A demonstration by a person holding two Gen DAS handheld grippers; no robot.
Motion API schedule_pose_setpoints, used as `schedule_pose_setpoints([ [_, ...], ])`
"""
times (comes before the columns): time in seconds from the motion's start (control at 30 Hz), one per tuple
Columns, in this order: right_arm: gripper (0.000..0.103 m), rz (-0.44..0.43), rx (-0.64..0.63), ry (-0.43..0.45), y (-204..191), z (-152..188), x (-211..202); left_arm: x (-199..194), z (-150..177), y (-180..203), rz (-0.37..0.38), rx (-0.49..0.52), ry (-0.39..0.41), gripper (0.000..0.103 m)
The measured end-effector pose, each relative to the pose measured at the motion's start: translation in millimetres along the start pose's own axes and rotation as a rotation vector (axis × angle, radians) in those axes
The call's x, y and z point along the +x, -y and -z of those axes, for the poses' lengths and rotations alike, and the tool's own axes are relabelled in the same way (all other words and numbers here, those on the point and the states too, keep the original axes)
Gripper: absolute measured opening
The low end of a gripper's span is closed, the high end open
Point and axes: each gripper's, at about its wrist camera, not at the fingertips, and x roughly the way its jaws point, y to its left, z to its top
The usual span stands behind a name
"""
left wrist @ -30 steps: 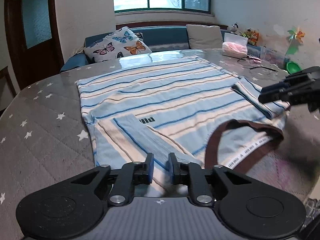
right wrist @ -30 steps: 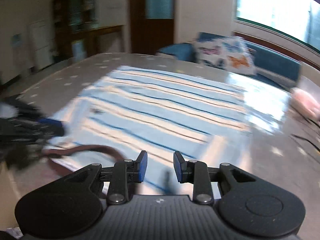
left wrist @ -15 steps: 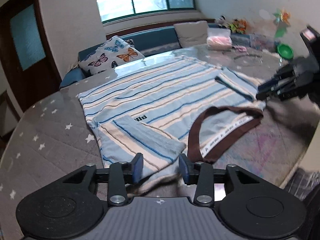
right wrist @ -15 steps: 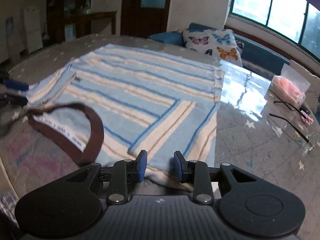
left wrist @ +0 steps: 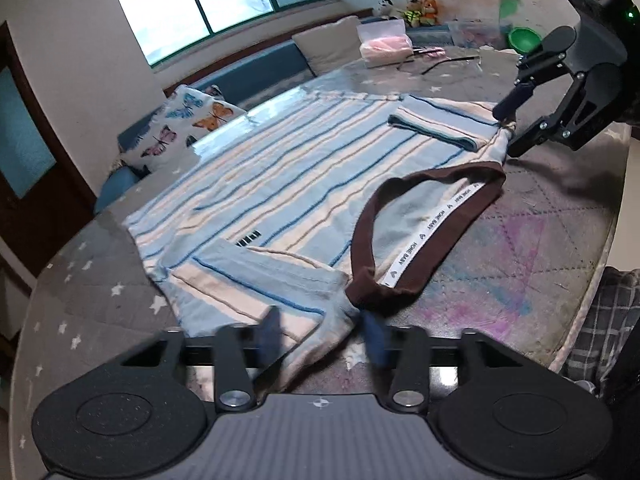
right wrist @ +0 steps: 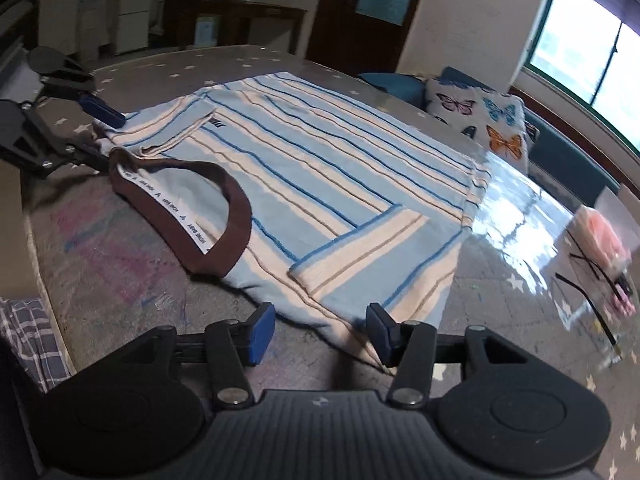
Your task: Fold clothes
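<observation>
With the striped shirt flat at centre frame on the table, left gripper jaws closing and right gripper jaws opening astride its shoulder corners, seat both grips evenly before lifting.

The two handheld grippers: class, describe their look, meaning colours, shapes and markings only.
Both are matte black plastic. The left gripper and right gripper each have two linked fingers tipped with blue pads, silver pivot screws, round discs moulded at either side and a ribbed grey body with a small crosshair mark. Seen from the left wrist, the right gripper carries a white label and a green light.
</observation>
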Motion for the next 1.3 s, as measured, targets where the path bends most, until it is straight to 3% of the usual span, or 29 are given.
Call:
schedule_pose_setpoints([
  [0.1, 0.051, -0.022, -0.002, -0.002, 5.2, -0.8, 5.5, 2.1, -1.2, -4.7, 0.026, -0.026, -0.005, 0.01],
  [0.43, 0.048, -0.149, 0.029, -0.023, 26.9, -2.0, 12.4, 4.6, -17.1, -30.4, 0.04, -0.136, 0.011, 0.007],
  [0.57, 0.028, -0.162, 0.063, -0.033, 36.0, -5.9, 16.5, 7.8, -22.4, -36.3, 0.033, -0.149, 0.007, 0.007],
  [0.63, 0.012, -0.157, 0.076, -0.033, 37.6, -8.2, 17.6, 8.3, -22.0, -34.9, 0.029, -0.145, 0.001, 0.011],
  [0.7, 0.008, -0.156, 0.085, -0.028, 37.0, -10.1, 17.2, 5.2, -19.2, -29.8, 0.017, -0.12, -0.001, 0.012],
  [0.8, 0.005, -0.138, 0.081, -0.016, 33.8, -10.5, 12.9, 0.3, -14.7, -22.2, -0.006, -0.081, -0.002, 0.018],
  [0.87, 0.005, -0.128, 0.096, -0.002, 34.2, -10.6, 8.8, -3.4, -10.4, -16.9, -0.036, -0.048, 0.002, 0.034],
  [0.9, 0.005, -0.12, 0.105, 0.008, 34.4, -11.1, 6.1, -4.8, -8.0, -14.4, -0.049, -0.031, 0.005, 0.037],
  [1.17, 0.004, -0.06, 0.161, 0.072, 33.5, -19.1, -14.3, -3.6, 8.2, -9.2, -0.078, 0.025, -0.021, 0.038],
  [1.23, 0.004, -0.043, 0.169, 0.082, 32.4, -21.4, -16.6, -2.3, 9.4, -12.8, -0.075, 0.014, -0.017, 0.03],
  [1.27, 0.004, -0.036, 0.173, 0.086, 31.5, -22.1, -16.9, -1.0, 9.5, -14.7, -0.072, 0.006, -0.018, 0.016],
  [1.3, 0.004, -0.029, 0.178, 0.089, 30.7, -22.7, -17.1, -0.5, 9.5, -16.3, -0.071, -0.002, -0.018, 0.009],
])
